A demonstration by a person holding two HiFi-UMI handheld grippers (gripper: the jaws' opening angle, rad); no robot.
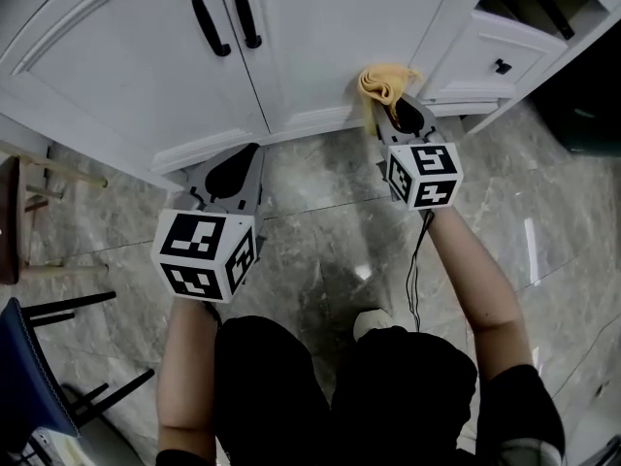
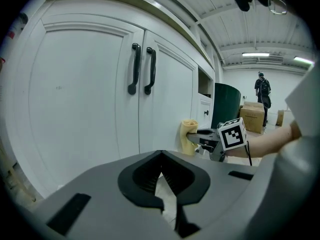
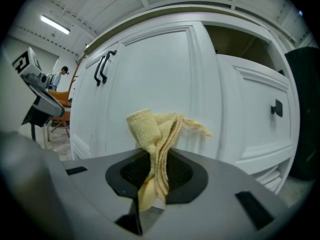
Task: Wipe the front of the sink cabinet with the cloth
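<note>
Cloth (image 3: pixel 155 134) is yellow and soft, and it is bunched up between the fingers of the right gripper (image 3: pixel 156 176). The fingers are squeezed tight on it, and the top of the cloth sticks out past the tips. Just past the tips is the white sink cabinet (image 1: pixel 320 47). The cloth is pushed up to the low part of the right door, close to that door's right edge, and it looks like it touches the door. Up and to the left of these fingers are two black handles (image 1: pixel 221 13), one on each door. To the right of the fingers is a small drawer (image 1: pixel 475 51) with a little black knob.

The left gripper (image 2: pixel 161 179) has nothing in it. Its fingers are closed with the tips together, and only a thin gap shows lower down. The tips point at the low part of the left door and are near it, but I cannot tell if they touch. The right gripper and the cloth are off to the right of these fingers, well apart. Under both grippers is a shiny gray stone floor (image 1: pixel 330 231).
</note>
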